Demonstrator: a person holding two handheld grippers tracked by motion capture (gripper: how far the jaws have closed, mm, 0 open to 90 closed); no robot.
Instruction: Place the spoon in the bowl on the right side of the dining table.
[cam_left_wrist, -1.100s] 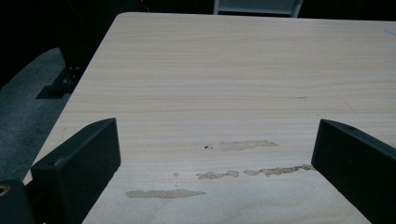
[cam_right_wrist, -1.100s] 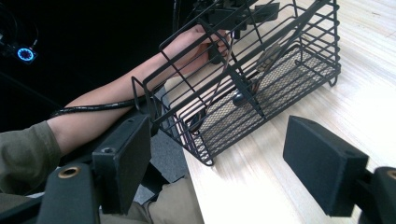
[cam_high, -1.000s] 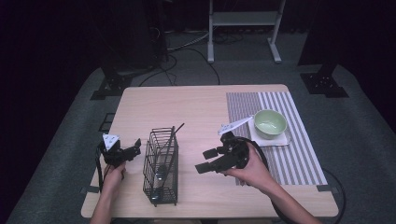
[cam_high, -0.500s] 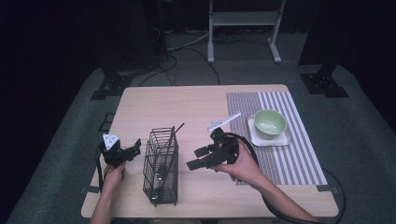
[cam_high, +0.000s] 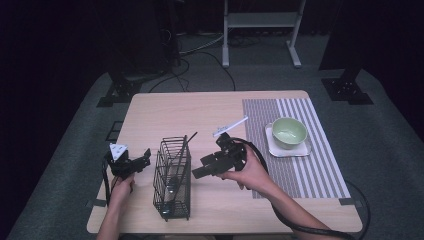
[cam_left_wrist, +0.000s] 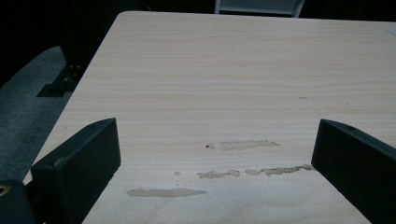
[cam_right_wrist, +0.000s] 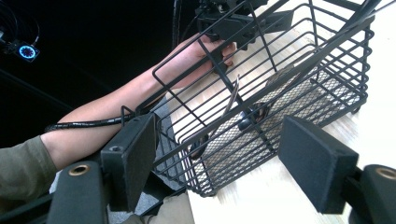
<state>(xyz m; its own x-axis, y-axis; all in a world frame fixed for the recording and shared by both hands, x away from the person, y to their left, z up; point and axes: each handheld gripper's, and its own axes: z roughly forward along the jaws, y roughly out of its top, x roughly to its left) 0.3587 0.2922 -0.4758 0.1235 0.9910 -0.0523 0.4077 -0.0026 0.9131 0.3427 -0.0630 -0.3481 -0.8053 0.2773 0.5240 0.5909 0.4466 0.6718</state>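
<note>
From above we see one wire basket (cam_high: 173, 176) on the desk (cam_high: 165, 115), between the left claw (cam_high: 141, 161) and right claw (cam_high: 198, 169); one bowl (cam_high: 289, 132) lies behind the right.

Left claw view: wide open, empty.

Right claw view: its jaws, just closing slightly, stand wide, the basket (cam_right_wrist: 280, 84) ahead untouched.

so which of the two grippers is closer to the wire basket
The right gripper. Its open jaws point at the black wire basket and nearly reach its side, while the left gripper sits a little off the basket's other side, over bare table.
</note>
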